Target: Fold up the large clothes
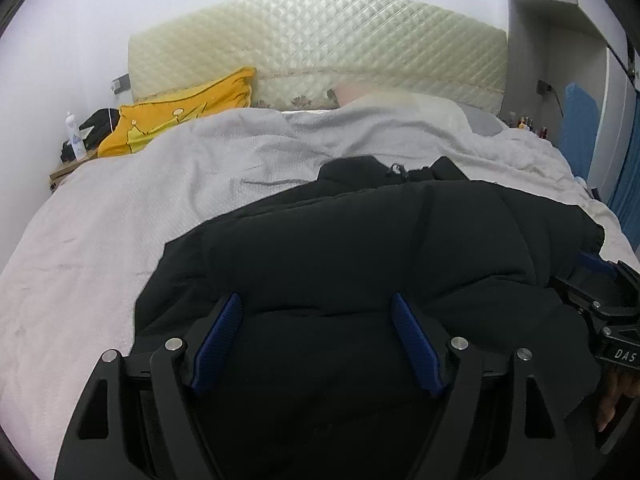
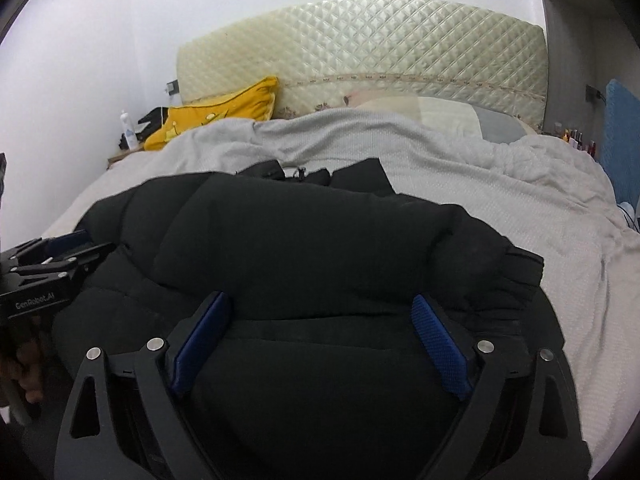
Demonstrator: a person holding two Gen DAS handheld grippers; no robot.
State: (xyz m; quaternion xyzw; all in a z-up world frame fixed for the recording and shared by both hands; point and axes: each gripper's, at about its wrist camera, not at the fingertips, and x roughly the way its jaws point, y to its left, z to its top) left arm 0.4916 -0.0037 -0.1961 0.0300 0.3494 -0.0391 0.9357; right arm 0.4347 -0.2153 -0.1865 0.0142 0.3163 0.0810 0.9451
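Item: black puffer jacket [image 1: 360,248], lying bulky on grey-covered bed [image 1: 120,208]. Left claw [image 1: 316,340], right claw [image 2: 320,336]: both released, spread above near hem, empty. Handling advice: pinch hem corners evenly, fold toward collar

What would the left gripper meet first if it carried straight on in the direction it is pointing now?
Most likely the black puffer jacket: it lies between and ahead of the left gripper's open fingers. Beyond it come the grey blanket and the quilted headboard, though depth is hard to judge.
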